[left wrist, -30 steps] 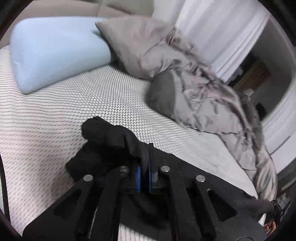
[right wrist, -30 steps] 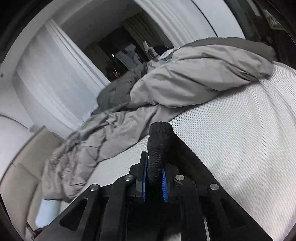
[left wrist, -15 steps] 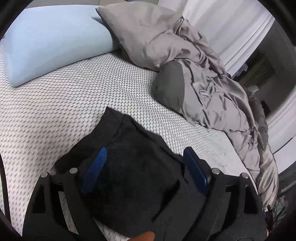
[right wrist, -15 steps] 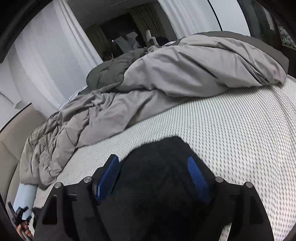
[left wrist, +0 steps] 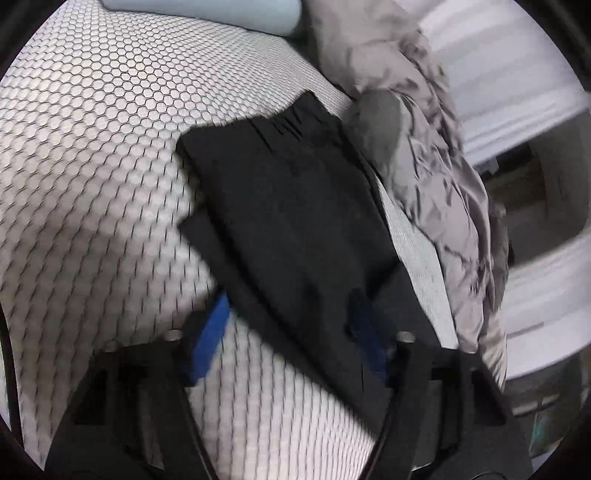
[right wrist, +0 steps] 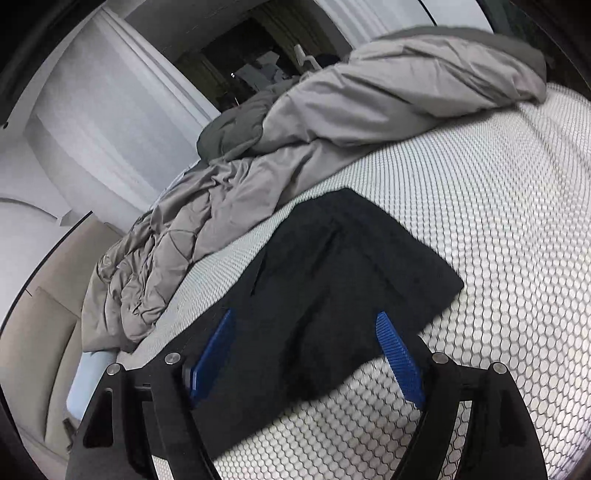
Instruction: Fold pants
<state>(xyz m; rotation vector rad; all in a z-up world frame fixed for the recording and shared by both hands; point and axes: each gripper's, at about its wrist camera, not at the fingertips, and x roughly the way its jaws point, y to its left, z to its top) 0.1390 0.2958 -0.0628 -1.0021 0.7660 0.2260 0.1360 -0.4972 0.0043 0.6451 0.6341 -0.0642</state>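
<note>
The black pants point(left wrist: 295, 206) lie folded flat on the white honeycomb-patterned bed point(left wrist: 92, 155). They also show in the right wrist view point(right wrist: 343, 280), where one squared end points to the right. My left gripper point(left wrist: 291, 332) is open and empty, just above the near part of the pants. My right gripper point(right wrist: 306, 343) is open and empty too, its blue pads point(right wrist: 397, 354) spread wide over the near edge of the pants. Neither gripper holds the cloth.
A crumpled grey duvet point(left wrist: 436, 177) lies along the far side of the bed, close beside the pants; it also shows in the right wrist view point(right wrist: 332, 122). A light blue pillow point(left wrist: 207, 11) lies at the head. White curtains point(right wrist: 92, 122) hang beyond.
Both grippers were shut on bunched black cloth a second ago. They opened, let it go, and have drawn back, so the pants now lie flat and folded.
</note>
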